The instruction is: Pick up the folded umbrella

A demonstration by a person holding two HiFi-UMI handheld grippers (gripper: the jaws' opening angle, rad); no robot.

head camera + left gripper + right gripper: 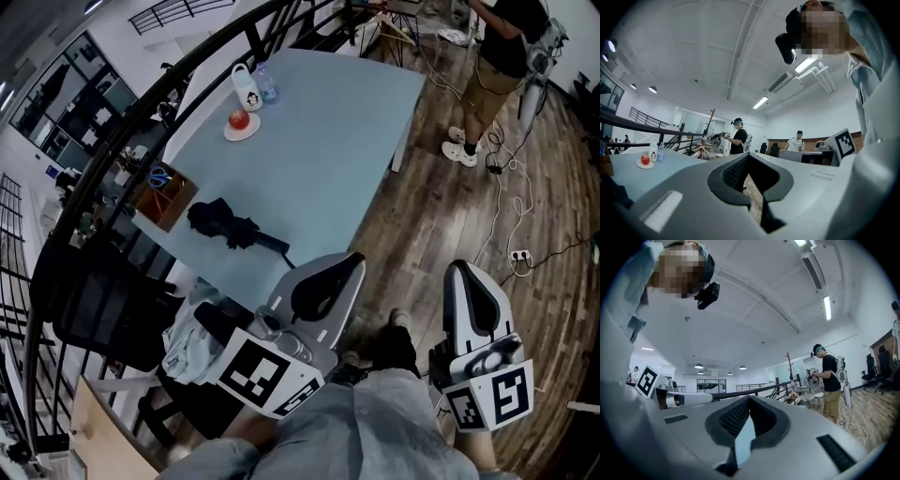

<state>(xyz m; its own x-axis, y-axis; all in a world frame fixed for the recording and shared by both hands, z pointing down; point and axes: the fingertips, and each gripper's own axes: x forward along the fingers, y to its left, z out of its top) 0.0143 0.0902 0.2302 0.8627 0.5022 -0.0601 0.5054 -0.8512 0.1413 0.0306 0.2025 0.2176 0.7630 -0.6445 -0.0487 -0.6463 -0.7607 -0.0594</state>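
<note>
**Two clenched grippers, one folded umbrella [234,229] waiting on the table [337,141]**

Both of my grippers hang short of the umbrella, off the near edge of the pale blue table it lies on. My left gripper [326,274] has its jaws pressed together on nothing, as its own view shows [747,157]. My right gripper [469,281] is clenched and empty too [750,398].

The black umbrella rests close to the table's near edge, beside a wooden box [167,199] that holds scissors. Its long axis runs along that edge. The bunched canopy is at the box end and the slim handle end points toward my left gripper. From that gripper the umbrella lies ahead and off to the left, with the handle tip nearest. The right gripper sits well apart, farther from the umbrella on the floor side.

By my reading the left hand is the one placed to take it. Its jaws must first open, then close across the slim shaft rather than along its length.
</note>
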